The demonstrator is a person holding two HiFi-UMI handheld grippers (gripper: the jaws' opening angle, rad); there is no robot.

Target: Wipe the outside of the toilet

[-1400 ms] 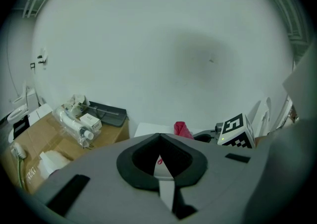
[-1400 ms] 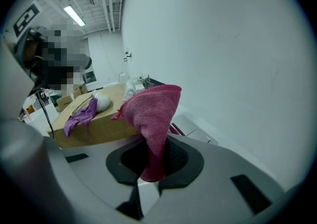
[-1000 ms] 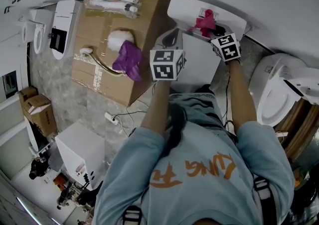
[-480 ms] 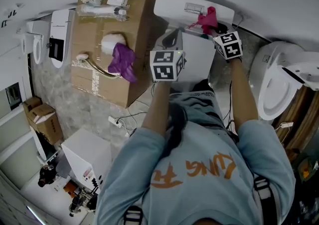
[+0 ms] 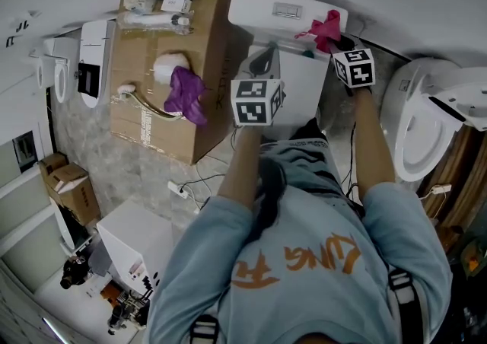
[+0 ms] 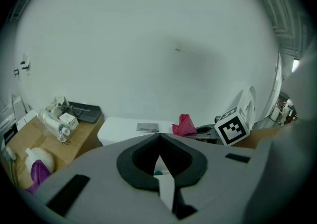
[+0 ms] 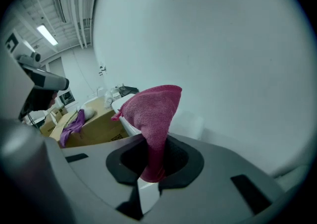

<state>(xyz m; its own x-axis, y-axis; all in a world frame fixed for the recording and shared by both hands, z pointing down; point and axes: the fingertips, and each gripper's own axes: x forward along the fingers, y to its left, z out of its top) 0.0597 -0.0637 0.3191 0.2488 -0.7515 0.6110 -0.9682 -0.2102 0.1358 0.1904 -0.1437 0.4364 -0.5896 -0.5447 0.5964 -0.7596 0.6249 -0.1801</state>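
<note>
**Wiping step, at the tank.** The right gripper (image 7: 154,161) has its jaws clamped on a pink cloth (image 7: 151,114), whose free bunch stands up out of them. In the head view the cloth (image 5: 326,28) sits at the right end of the tank (image 5: 255,7), close to the wall; whether it presses on the top cannot be told. The left gripper (image 6: 159,136) hovers above the closed lid (image 5: 304,99), jaws met at the tips with nothing between them.

Judged progress is early: the tank sides, lid and bowl exterior appear not yet wiped. The next move calls for laying the cloth flat and drawing it along the tank top toward the flush plate (image 5: 288,10), with steady pressure on the smooth white glaze.

**Surroundings:**
- white wall and grey tiled floor (image 5: 114,160)
- to the left, a cardboard box (image 5: 163,133) carrying a purple cloth (image 5: 188,93)
- to the right, a second toilet (image 5: 415,133)
</note>
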